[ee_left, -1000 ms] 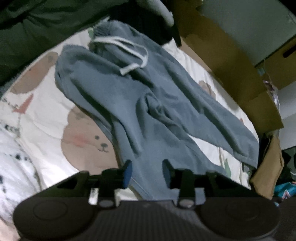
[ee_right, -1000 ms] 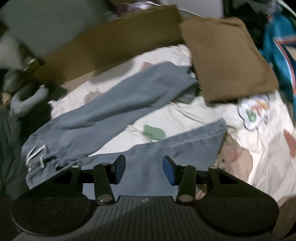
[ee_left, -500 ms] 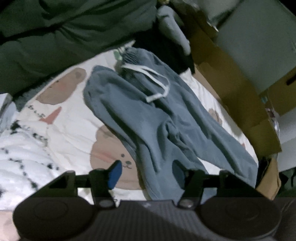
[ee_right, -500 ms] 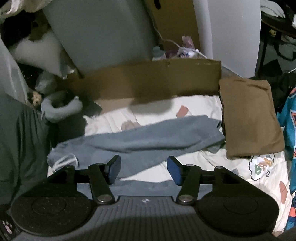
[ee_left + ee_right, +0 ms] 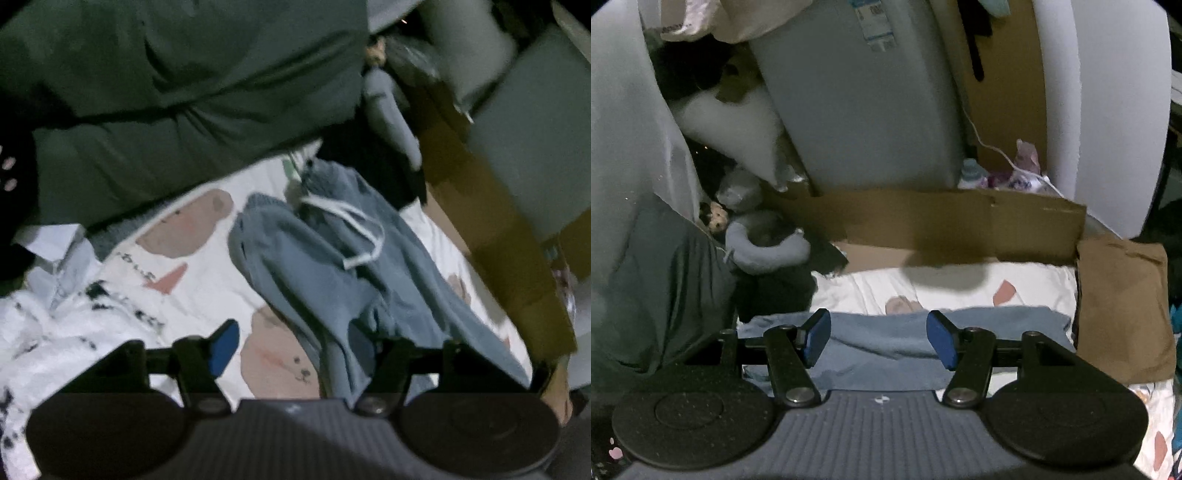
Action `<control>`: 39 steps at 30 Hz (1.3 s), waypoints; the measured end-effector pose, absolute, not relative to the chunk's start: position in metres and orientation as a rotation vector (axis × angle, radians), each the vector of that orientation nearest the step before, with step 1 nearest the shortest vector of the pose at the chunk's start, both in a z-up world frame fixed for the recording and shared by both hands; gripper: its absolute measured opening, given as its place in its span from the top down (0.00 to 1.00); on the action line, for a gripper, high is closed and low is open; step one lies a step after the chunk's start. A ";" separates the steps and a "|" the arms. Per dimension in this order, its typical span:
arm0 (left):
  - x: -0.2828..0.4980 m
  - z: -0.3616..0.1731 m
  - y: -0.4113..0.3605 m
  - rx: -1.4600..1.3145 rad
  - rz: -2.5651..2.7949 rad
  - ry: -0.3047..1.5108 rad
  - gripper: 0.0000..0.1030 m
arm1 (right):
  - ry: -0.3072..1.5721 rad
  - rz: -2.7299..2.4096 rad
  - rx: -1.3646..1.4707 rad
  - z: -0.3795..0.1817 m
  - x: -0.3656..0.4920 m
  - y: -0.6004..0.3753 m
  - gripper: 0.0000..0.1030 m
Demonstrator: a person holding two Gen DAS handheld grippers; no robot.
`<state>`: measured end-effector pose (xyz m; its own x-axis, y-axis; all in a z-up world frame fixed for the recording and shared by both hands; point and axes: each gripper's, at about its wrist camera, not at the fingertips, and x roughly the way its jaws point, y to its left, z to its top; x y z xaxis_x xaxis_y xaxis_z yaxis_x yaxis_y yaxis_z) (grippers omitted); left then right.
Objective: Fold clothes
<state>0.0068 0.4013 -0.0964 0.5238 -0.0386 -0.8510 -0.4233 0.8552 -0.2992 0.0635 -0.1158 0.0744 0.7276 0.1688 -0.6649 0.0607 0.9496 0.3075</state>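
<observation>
Left wrist view: trousers (image 5: 332,280) run near-right to far along the bed (image 5: 207,284), below the left gripper (image 5: 291,347); both grippers' jaws have just been opening, empty; right gripper (image 5: 879,339) sits higher.

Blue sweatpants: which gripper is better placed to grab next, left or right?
Left, probably. The left gripper is open right over the blue sweatpants, one leg running between its fingers. The right gripper is open too, but faces mostly the cardboard.
</observation>
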 end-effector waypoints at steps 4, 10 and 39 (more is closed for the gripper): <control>0.010 -0.081 0.406 -0.500 0.246 0.965 0.26 | 0.743 0.118 0.340 0.078 0.069 -0.108 0.38; 0.025 -0.090 0.415 -0.494 0.261 0.977 0.26 | 0.797 0.139 0.369 0.061 0.090 -0.092 0.38; 0.133 -0.192 0.438 -0.480 0.280 0.964 0.27 | 0.924 0.400 0.157 -0.084 0.242 -0.008 0.38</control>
